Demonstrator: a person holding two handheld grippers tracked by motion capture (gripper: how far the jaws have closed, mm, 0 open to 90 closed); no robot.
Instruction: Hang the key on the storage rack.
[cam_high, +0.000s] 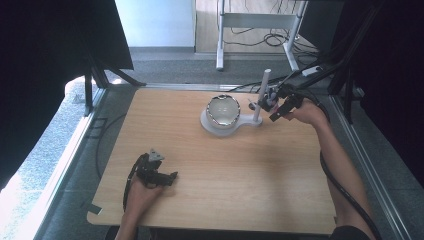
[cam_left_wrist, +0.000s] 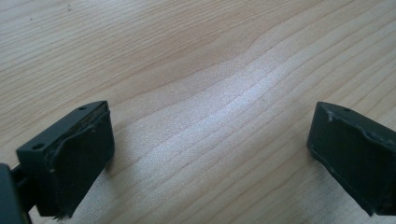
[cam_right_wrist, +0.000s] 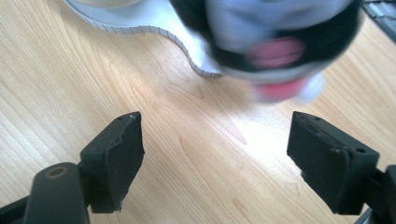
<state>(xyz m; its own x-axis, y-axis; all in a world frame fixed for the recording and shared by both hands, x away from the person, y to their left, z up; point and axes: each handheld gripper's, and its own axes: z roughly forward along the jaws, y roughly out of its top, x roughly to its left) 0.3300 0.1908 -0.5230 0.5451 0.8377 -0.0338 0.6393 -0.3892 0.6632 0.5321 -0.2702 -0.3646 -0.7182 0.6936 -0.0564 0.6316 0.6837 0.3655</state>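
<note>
A white stand (cam_high: 245, 121) sits at the table's far middle, with a round base and an upright post (cam_high: 262, 95). A shiny-rimmed bowl (cam_high: 223, 111) rests on the base. A small black, white and pink object (cam_high: 267, 99) hangs beside the post; it is blurred in the right gripper view (cam_right_wrist: 275, 42). My right gripper (cam_high: 276, 111) is just right of the post, open (cam_right_wrist: 215, 130), with the object a little beyond its jaws and nothing between them. My left gripper (cam_high: 167, 176) rests near the front left of the table, open (cam_left_wrist: 210, 121) over bare wood.
The wooden table (cam_high: 225, 185) ends at a rounded front edge. The stand's ribbed base edge (cam_right_wrist: 154, 21) lies ahead of the right jaws. Cables (cam_high: 340, 185) trail from both grippers. Dark curtains flank the table, and a white frame (cam_high: 250, 22) stands beyond it.
</note>
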